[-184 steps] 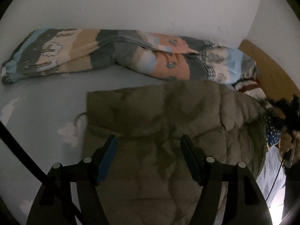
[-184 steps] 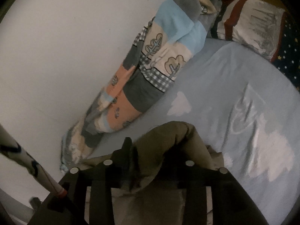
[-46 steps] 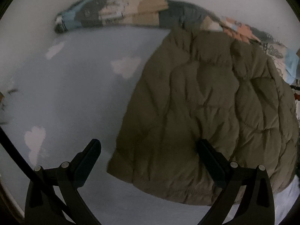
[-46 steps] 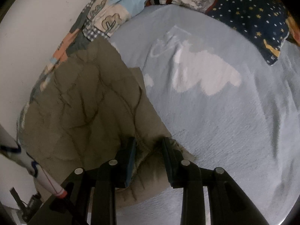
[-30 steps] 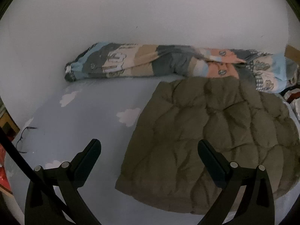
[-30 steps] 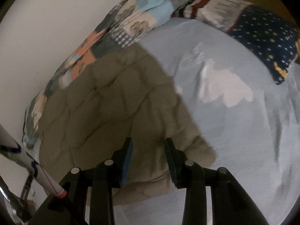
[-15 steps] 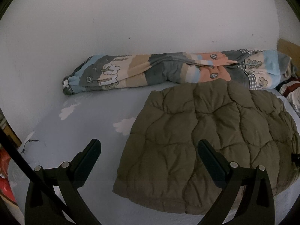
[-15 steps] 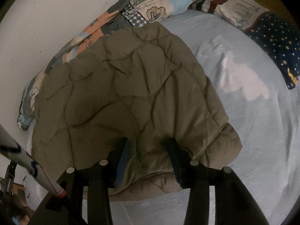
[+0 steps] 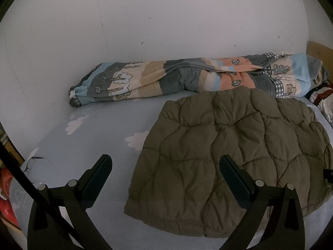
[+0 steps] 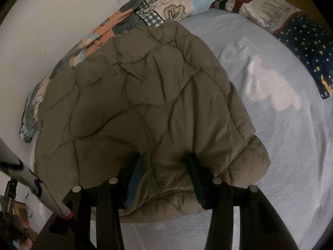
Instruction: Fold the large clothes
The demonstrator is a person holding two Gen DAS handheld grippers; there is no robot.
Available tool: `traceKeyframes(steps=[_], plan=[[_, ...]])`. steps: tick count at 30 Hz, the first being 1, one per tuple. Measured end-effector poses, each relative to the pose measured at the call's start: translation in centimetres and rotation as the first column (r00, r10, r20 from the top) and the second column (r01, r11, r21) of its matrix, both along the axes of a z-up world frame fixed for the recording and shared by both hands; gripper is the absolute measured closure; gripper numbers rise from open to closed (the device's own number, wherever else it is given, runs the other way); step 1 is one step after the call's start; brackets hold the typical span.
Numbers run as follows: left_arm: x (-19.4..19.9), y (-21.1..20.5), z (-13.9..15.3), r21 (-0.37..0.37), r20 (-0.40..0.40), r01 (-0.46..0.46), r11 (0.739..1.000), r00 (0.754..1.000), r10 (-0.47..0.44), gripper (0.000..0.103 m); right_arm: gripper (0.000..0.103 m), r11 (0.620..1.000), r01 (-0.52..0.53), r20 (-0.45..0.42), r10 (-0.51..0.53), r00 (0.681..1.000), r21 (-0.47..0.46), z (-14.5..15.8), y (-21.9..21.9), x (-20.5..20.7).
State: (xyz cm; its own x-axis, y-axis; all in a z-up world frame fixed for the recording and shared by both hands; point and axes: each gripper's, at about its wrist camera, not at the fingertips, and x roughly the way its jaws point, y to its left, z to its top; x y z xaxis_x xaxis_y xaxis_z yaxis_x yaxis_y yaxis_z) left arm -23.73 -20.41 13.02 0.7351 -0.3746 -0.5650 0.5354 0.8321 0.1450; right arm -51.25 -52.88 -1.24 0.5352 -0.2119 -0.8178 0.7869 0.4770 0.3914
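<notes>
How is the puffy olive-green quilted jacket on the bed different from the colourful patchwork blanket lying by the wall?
The olive-green quilted jacket is one plain colour; the patchwork blanket mixes blue, grey, beige and orange blocks with tree and leaf drawings. The jacket lies folded into a broad, flat pad; the blanket is bunched into a long roll. The jacket sits mid-bed, the blanket along the white wall, just behind the jacket's far edge. Both rest on the light blue cloud-print sheet.
</notes>
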Motion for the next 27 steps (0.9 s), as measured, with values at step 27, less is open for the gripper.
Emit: traceKeyframes(steps=[27], plan=[[-4.5, 2.8, 3.5, -0.057, -0.012, 0.057, 0.997, 0.998, -0.057, 0.0, 0.05, 0.98, -0.044, 0.018, 0.049, 0.999, -0.192, 6.7, 4.7, -0.8]])
